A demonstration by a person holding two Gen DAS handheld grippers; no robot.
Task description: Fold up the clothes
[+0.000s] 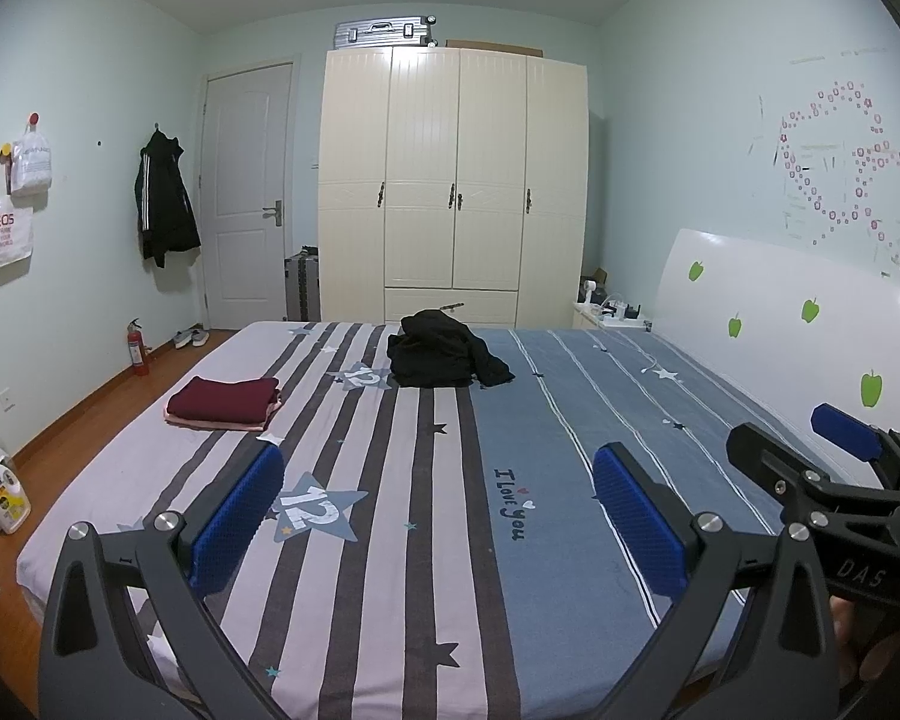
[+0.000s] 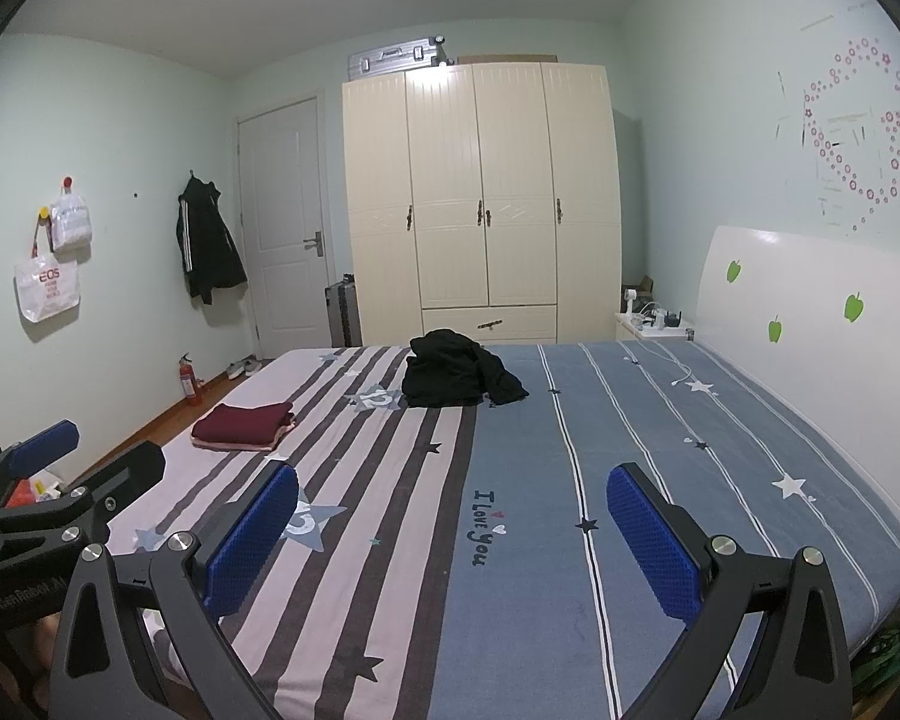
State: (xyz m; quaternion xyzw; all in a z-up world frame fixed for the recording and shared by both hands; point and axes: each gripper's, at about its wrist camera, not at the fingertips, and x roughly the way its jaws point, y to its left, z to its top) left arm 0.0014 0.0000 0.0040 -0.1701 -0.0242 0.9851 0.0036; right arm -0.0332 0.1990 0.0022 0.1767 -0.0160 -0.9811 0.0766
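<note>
Here both grippers hang above the near edge of the bed (image 1: 450, 570), side by side and pointing toward the wardrobe (image 1: 453, 180). The left gripper (image 1: 438, 516) has its blue pads wide apart and nothing is between them. The right gripper (image 2: 453, 531) is spread in the same way and is also empty. In the left wrist view the right gripper shows at the right border, just beside the left one.

The black garment (image 1: 444, 357) lies crumpled on the far part of the striped sheet, well apart from both grippers. A folded dark red garment (image 1: 225, 399) rests on a folded pink piece (image 1: 222, 422) near the left edge of the bed. A black jacket (image 1: 165, 198) hangs on the left wall beside the door (image 1: 246, 192).
</note>
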